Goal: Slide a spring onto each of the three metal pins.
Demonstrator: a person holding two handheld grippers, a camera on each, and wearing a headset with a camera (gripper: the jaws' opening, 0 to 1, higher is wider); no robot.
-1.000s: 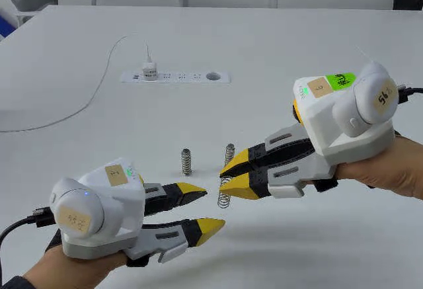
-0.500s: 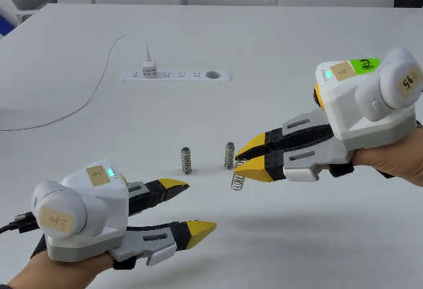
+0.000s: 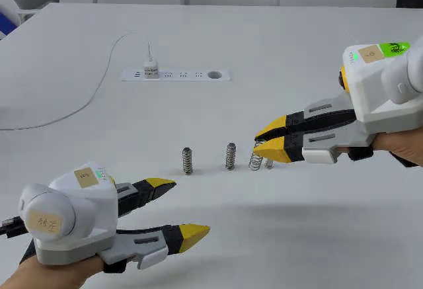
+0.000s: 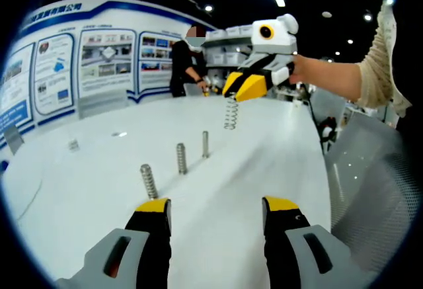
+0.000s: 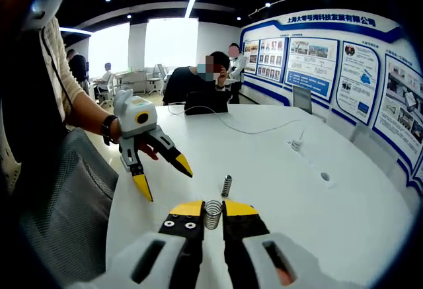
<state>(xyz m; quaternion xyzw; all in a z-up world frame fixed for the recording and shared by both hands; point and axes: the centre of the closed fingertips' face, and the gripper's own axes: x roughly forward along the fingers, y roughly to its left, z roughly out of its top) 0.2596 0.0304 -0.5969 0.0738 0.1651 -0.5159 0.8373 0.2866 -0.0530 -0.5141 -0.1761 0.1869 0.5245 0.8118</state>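
**Item:** third spring [image 3: 255,162].
- Held by your right gripper [image 3: 258,143], jaws pinched on top coils.
- Long axis near vertical, lower end free.

**Target:** bare pin [image 4: 205,143], upright on table [image 3: 297,51], end of row.
- Spring hangs just beside it, not yet seated over tip.
- Judged need: centre over tip, then lower.
- Two sprung pins [image 3: 188,161] alongside.

**Your left gripper** [image 3: 190,205]: jaws spread, empty, well apart. Right nearer.

**Writing:**
- Tan stickers on both grippers, scrawl unreadable.
- Green tag on right, unreadable.
- Wall posters too small to read.
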